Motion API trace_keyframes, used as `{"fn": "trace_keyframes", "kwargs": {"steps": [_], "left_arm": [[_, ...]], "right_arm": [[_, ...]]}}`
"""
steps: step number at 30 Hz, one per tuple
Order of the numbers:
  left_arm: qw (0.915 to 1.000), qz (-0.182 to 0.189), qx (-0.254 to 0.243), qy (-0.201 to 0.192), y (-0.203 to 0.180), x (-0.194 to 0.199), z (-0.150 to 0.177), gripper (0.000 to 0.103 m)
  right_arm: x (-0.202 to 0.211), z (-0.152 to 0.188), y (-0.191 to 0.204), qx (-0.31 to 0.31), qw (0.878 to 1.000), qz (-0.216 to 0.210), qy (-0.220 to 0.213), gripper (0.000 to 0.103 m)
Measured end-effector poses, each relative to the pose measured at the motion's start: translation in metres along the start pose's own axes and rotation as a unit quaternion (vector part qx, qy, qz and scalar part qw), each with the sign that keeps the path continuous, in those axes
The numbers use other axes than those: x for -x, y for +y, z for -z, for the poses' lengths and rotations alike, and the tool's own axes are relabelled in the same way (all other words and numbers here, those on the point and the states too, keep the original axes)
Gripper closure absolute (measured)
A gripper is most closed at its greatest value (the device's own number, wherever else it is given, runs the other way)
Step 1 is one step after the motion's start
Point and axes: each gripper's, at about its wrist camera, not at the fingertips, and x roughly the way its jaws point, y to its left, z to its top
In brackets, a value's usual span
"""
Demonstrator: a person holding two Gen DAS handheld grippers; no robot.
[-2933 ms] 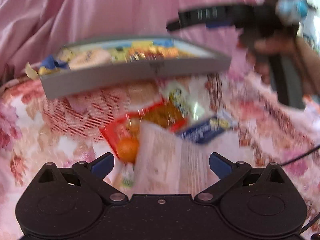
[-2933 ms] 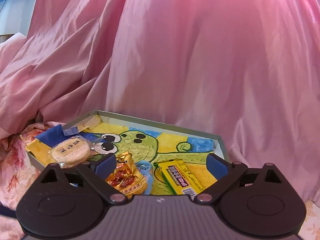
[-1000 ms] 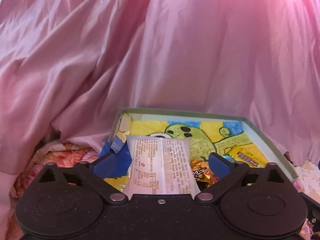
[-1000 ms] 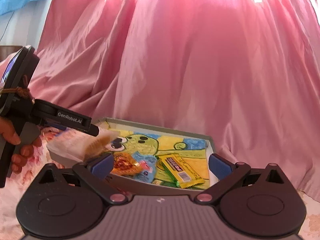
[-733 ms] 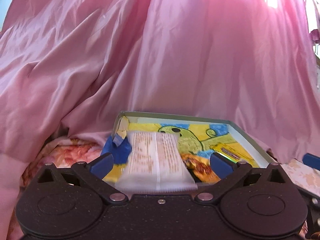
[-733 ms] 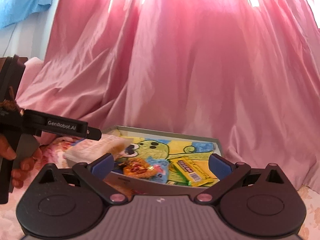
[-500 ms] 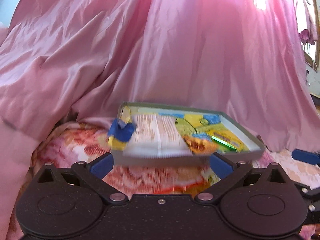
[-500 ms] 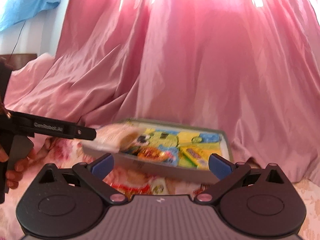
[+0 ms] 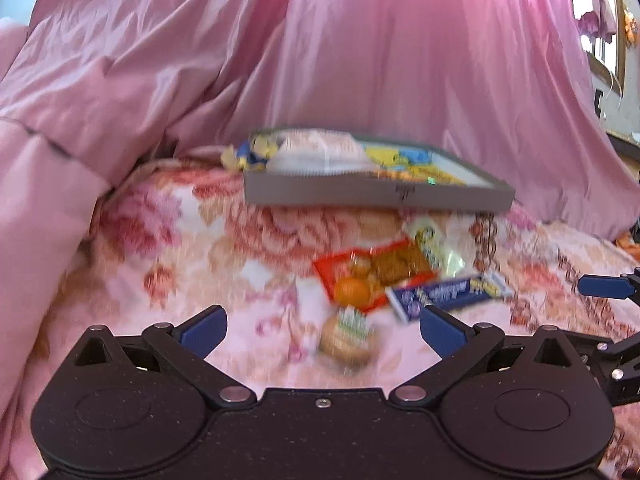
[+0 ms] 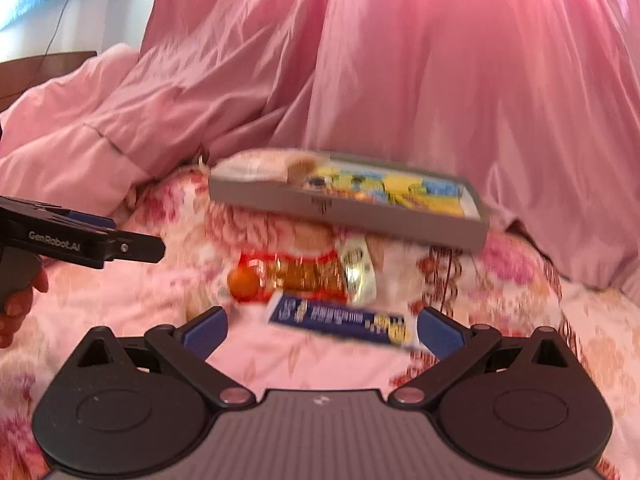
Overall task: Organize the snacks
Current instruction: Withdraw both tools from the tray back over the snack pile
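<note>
Left wrist view, left to right: pink cloth (image 9: 360, 48) hangs behind the scene and bunches at the far left. The floral bed (image 9: 168, 248) carries all items. The left gripper (image 9: 322, 328) hovers low over the bed with its jaws spread wide and nothing between them. Just ahead of the jaws lies a round snack (image 9: 347, 342). Beyond it lies a red pack (image 9: 372, 276), with a blue bar (image 9: 448, 292) touching its right edge and a pale pack (image 9: 436, 244) behind. Farther back sits the grey tray (image 9: 376, 194), holding a white pack (image 9: 316, 154) at its left end and smaller snacks on a yellow-blue liner. At the far right edge, a blue finger (image 9: 604, 285) of the other gripper shows.

Right wrist view, left to right: the left gripper (image 10: 132, 246) enters from the left, held in a hand (image 10: 18, 300). The red pack (image 10: 288, 276) and pale pack (image 10: 358, 272) lie mid-frame. The right gripper (image 10: 322, 330) hovers with jaws spread wide and empty; the blue bar (image 10: 344, 320) lies on the bed between them, whether touched cannot be told. The tray (image 10: 348, 208) sits behind, its right end overhanging the bed's folds. Motion blur hides package text.
</note>
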Motion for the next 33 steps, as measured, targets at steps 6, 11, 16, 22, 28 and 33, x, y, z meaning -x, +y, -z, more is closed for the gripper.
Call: {"fn": "trace_keyframes", "kwargs": {"steps": [6,11,16,22,28,33], "left_arm": [[0.9994,0.0,-0.01,0.032,-0.002,-0.004,0.018,0.001],[0.9986,0.001,-0.011,0.052,-0.001,-0.011,0.026,0.001],[0.9979,0.0,-0.007,0.064,0.0,-0.016,0.03,0.001],[0.9973,-0.002,-0.003,0.074,0.001,-0.02,0.032,0.001],[0.9972,0.0,0.0,0.075,0.002,-0.023,0.031,0.001],[0.9973,0.006,0.003,0.073,0.001,-0.029,0.028,0.001]], "right_arm": [[-0.002,0.021,0.003,-0.031,0.999,0.01,0.037,0.0],[-0.01,0.035,0.009,-0.039,0.997,0.009,0.071,0.0],[-0.018,0.039,0.011,-0.041,0.995,0.007,0.09,0.0],[-0.022,0.041,0.007,-0.044,0.994,0.008,0.097,0.0],[-0.027,0.039,0.0,-0.048,0.994,0.013,0.099,0.0],[-0.034,0.034,-0.005,-0.04,0.994,0.014,0.101,0.0]]}}
